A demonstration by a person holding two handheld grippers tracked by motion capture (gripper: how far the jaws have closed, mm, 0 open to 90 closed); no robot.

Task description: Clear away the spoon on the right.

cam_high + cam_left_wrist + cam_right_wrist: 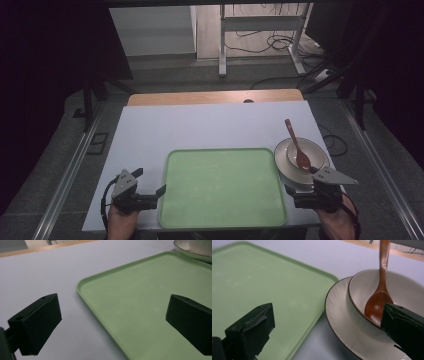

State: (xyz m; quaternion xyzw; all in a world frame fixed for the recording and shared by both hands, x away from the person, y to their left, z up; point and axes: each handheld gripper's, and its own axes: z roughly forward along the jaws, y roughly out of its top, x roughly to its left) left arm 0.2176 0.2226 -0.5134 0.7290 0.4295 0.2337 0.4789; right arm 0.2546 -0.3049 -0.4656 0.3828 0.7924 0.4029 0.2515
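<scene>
The bowl [303, 152] sits on a plate [280, 160] at about four o'clock on the worktop [210, 125], touching the green tray's [222, 187] right edge, with a wooden spoon [297, 145] lying in it, handle towards twelve. Both look glazed ceramic, so probably heavy, stiff, slippery and breakable; the plate's near rim seems the safest hold, lifted level so the loose, light spoon doesn't slide. The right gripper [306, 192] hovers at that rim with fingers apart and empty; the left gripper [148, 190], fingers also apart, straddles the tray's left edge.

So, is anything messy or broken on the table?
No. The green tray lies flat and bare, the bowl sits on its plate beside it, and the wooden spoon rests inside the bowl. Nothing is spilled.
</scene>
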